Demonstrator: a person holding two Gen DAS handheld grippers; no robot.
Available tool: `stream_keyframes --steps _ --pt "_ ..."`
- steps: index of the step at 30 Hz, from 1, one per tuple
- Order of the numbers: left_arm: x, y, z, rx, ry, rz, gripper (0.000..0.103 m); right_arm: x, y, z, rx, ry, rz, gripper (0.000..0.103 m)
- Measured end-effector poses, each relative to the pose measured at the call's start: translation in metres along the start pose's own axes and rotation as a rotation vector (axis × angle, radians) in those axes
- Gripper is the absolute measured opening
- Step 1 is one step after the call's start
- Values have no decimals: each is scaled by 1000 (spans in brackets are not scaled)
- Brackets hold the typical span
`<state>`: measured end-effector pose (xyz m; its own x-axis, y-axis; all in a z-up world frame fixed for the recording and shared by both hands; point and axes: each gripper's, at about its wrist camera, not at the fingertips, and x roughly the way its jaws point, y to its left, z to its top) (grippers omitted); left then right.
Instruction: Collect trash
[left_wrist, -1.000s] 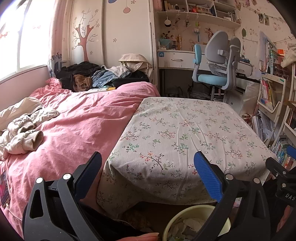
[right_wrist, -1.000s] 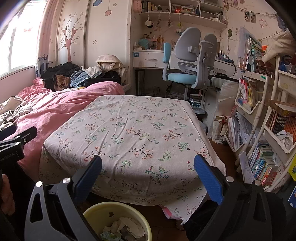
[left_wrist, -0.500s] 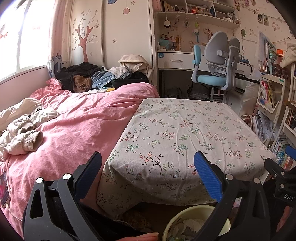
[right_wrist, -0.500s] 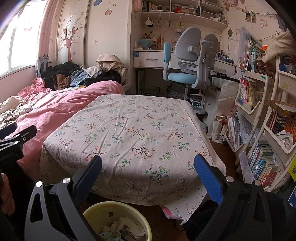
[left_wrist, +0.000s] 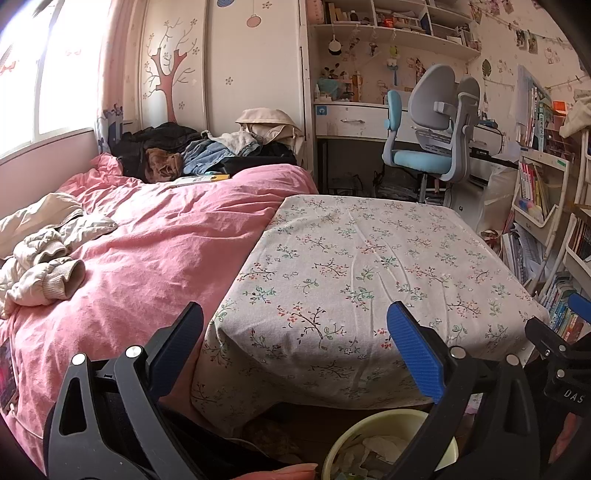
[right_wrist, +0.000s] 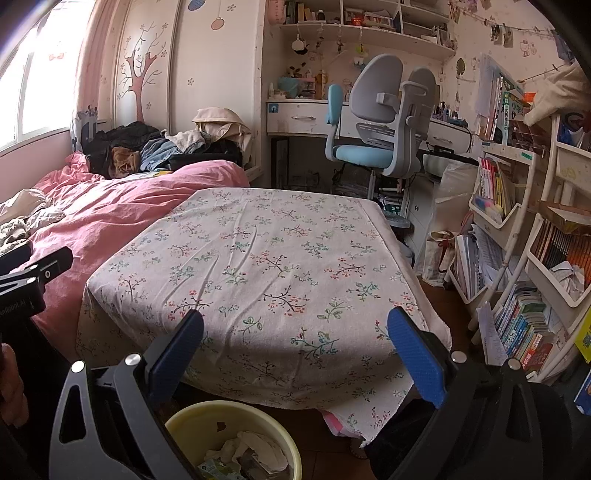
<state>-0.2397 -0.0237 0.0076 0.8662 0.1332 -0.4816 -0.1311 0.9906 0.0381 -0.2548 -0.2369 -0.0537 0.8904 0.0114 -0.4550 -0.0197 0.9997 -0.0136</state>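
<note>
Nothing moved, both grippers (left_wrist: 295, 347) (right_wrist: 295, 347) stay spread wide and empty, yellow bin (right_wrist: 207, 424) below holding seemingly crumpled paper, floral-clothed table (right_wrist: 266, 258) ahead.

Left gripper (left_wrist: 295, 347) low in the foreground, jaws spread wide, blue pads (left_wrist: 415, 356) facing each other with nothing between. Beyond it, a bench (left_wrist: 354, 266) draped in floral cloth, bare on top. Just below the bench's near edge, on the floor, a pale yellow bin (left_wrist: 373, 428) with crumpled paper trash (left_wrist: 376, 445) inside, partly hidden behind the right-hand finger. To the left, touching the bench, a bed (left_wrist: 155, 251) under a pink duvet, with a cream jacket (left_wrist: 40, 258) lying at its left edge and a heap of clothes (left_wrist: 192, 151) at the far end. At the back, a blue and grey desk chair (left_wrist: 428, 144). At the right edge, bookshelves (left_wrist: 546, 206) and part of the right gripper (left_wrist: 561, 354).
</note>
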Motion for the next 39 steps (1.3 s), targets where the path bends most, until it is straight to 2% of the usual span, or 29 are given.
stream_keyframes --steps 39 --pt "-1 -1 1 -2 -7 4 96 2 -3 -1 -19 2 0 96"
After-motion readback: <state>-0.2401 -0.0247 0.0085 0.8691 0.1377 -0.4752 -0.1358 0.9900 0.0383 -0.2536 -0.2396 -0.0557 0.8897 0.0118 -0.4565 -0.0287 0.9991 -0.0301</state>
